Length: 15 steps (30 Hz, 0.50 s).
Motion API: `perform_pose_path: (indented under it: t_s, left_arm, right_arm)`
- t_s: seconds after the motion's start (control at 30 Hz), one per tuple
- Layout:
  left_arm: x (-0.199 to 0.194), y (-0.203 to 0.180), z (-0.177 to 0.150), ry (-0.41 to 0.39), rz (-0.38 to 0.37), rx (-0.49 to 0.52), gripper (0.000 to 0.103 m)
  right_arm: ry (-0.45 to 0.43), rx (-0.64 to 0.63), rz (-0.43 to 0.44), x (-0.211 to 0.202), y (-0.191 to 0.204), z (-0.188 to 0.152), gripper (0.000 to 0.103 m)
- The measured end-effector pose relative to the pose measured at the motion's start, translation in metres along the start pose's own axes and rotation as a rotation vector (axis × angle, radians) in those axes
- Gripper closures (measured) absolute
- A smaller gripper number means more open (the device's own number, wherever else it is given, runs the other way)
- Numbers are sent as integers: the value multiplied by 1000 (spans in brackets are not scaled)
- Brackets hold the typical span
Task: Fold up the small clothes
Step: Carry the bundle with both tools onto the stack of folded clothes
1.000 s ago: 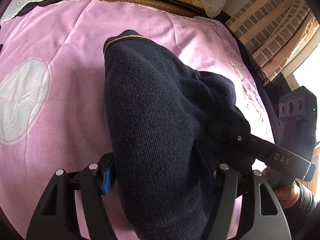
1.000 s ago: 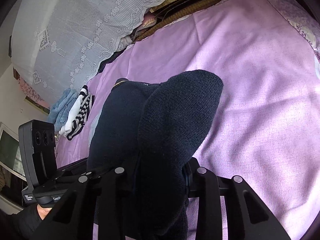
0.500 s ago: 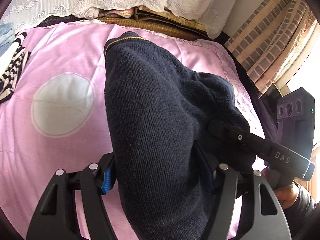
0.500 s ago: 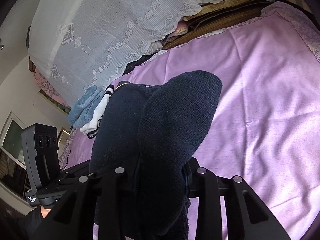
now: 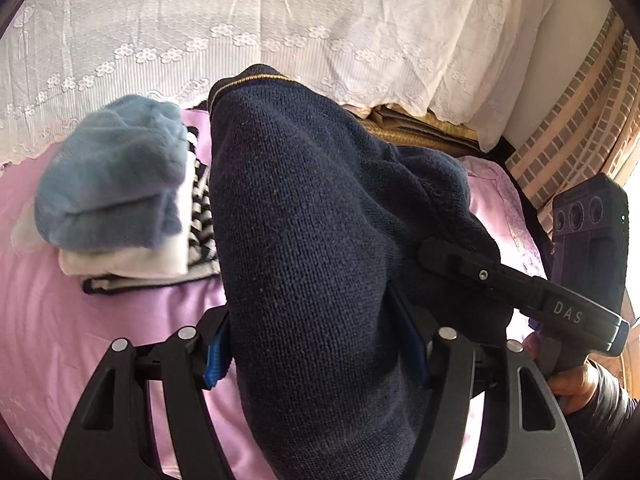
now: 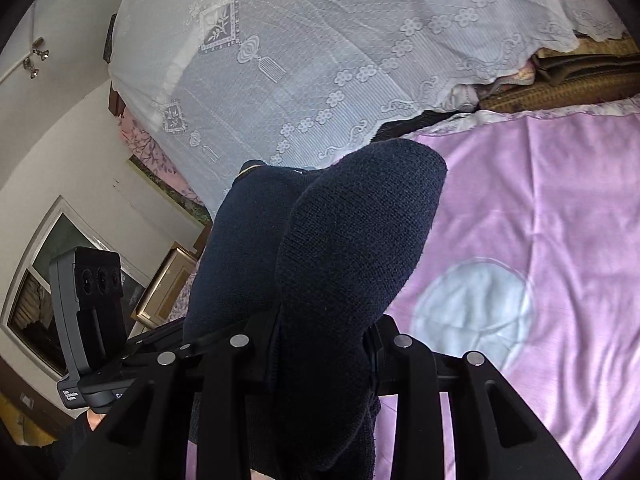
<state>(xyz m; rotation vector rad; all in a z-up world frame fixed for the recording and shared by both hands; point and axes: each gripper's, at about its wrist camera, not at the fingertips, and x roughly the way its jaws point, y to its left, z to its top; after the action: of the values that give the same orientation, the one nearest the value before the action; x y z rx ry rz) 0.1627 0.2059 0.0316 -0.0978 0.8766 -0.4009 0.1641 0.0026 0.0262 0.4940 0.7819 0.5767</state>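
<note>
Spreading across both views, the pink bedsheet [image 5: 72, 320] carries everything, with a white lace cover [image 5: 280, 20] draped over bedding at its far side. A navy knitted garment [image 5: 312, 240] comes next in size: bundled thick, it is held up off the sheet between the two tools, its gold-trimmed edge pointing toward the lace. Beside it on the sheet sits a pile of folded clothes [image 5: 120, 216], a fluffy blue piece on top of white and striped ones. The left gripper [image 5: 316, 352] is clamped on a wide wad of the knit, blue pads pressing its sides. The right gripper [image 6: 324, 344] pinches a narrower fold of the same garment, and from the left view it reaches in from the right, held by a hand [image 5: 568, 384].

This looks like the carrying step: the folded knit appears to be headed for the pile. The next move likely calls for lowering both tools together, level, onto the blue piece and letting go at once so the folds stay put.
</note>
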Motion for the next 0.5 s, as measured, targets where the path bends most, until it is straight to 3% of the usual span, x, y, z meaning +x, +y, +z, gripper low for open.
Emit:
perform_pose_path:
  t_s: [0.23, 0.5]
  left_arm:
    - [-33, 89, 66, -42, 19, 13, 38]
    - [-40, 162, 115, -88, 32, -9, 37]
  right_arm:
    - [-21, -18, 19, 68, 69, 53, 70]
    - [-12, -47, 25, 138, 105, 90, 70]
